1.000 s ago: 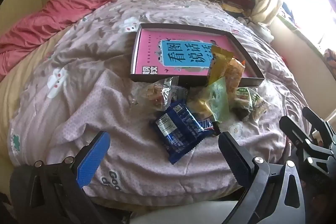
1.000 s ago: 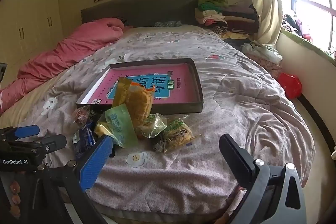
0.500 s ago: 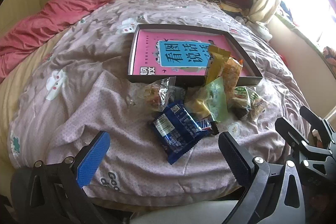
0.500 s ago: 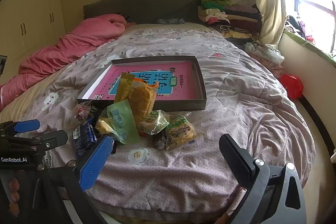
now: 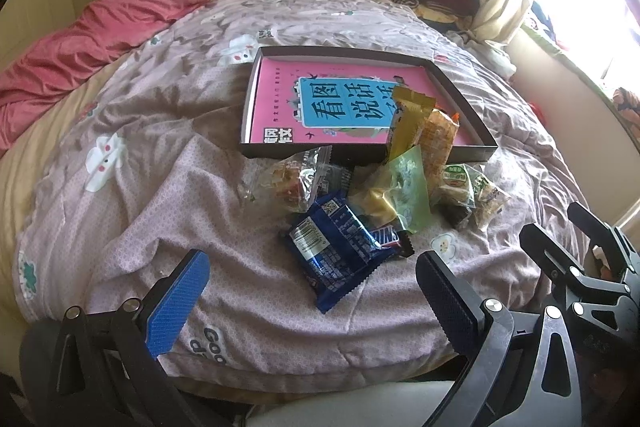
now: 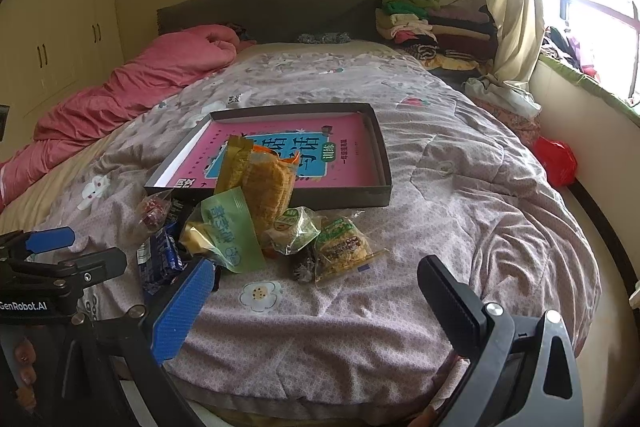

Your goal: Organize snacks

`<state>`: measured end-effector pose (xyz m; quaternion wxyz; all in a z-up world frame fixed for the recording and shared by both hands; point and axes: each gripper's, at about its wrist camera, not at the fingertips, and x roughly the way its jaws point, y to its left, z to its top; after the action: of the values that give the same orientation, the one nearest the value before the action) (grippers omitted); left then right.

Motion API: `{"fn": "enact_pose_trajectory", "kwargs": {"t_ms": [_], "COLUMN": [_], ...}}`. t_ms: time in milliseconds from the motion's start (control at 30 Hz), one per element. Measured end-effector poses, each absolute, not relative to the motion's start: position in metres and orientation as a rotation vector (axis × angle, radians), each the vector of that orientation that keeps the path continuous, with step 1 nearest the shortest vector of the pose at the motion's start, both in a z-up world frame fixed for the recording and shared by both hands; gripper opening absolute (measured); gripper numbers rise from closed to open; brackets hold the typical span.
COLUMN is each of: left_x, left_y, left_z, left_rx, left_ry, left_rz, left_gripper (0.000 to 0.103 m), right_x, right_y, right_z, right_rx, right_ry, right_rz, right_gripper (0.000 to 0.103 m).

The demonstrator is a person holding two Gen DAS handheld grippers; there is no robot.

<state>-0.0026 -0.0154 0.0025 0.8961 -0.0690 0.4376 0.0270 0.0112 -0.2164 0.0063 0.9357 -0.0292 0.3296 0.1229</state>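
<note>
So both grippers are wide apart & empty: the left gripper (image 5: 310, 297) hangs over the near edge of the bed, just short of the dark blue crinkle-edged foil snack packet (image 5: 338, 249), and the right gripper (image 6: 316, 301) hovers w/ nothing between its fingers, near the clear packet of yellow crackers w/ a green label (image 6: 342, 247). The snacks sit in a loose heap on the mauve patterned quilt (image 5: 132, 211), right in front of the shallow dark cardboard tray w/ a pink book in it (image 5: 486, 151); the tall orange snack bag (image 6: 270, 185) leans on the tray's front wall. Risks, imo: soft quilt gives under a pinch, so fingers may grab fabric w/ the wrapper; packets overlap, so lifting one could drag or tip its neighbours; slick foil may slip out
</note>
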Motion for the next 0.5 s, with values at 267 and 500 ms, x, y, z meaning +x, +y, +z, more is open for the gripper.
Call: {"fn": "enact_pose_trajectory", "kwargs": {"t_ms": [267, 500], "left_x": [-0.0028, -0.0029], "left_y": [-0.0161, -0.0201], "left_z": [0.0025, 0.0028], "left_rx": [-0.144, -0.141], "left_ry": [0.907, 0.906], "left_rz": [0.052, 0.049], "left_gripper": [0.103, 0.103], "right_x": [0.0121, 0.0117], "right_y": [-0.2165, -0.2159], "right_z": [0.0066, 0.0070], "right_rx": [-0.062, -0.062], "right_ry": [0.671, 0.673], "right_rz": [0.251, 0.251], "right_gripper": [0.103, 0.103]}}
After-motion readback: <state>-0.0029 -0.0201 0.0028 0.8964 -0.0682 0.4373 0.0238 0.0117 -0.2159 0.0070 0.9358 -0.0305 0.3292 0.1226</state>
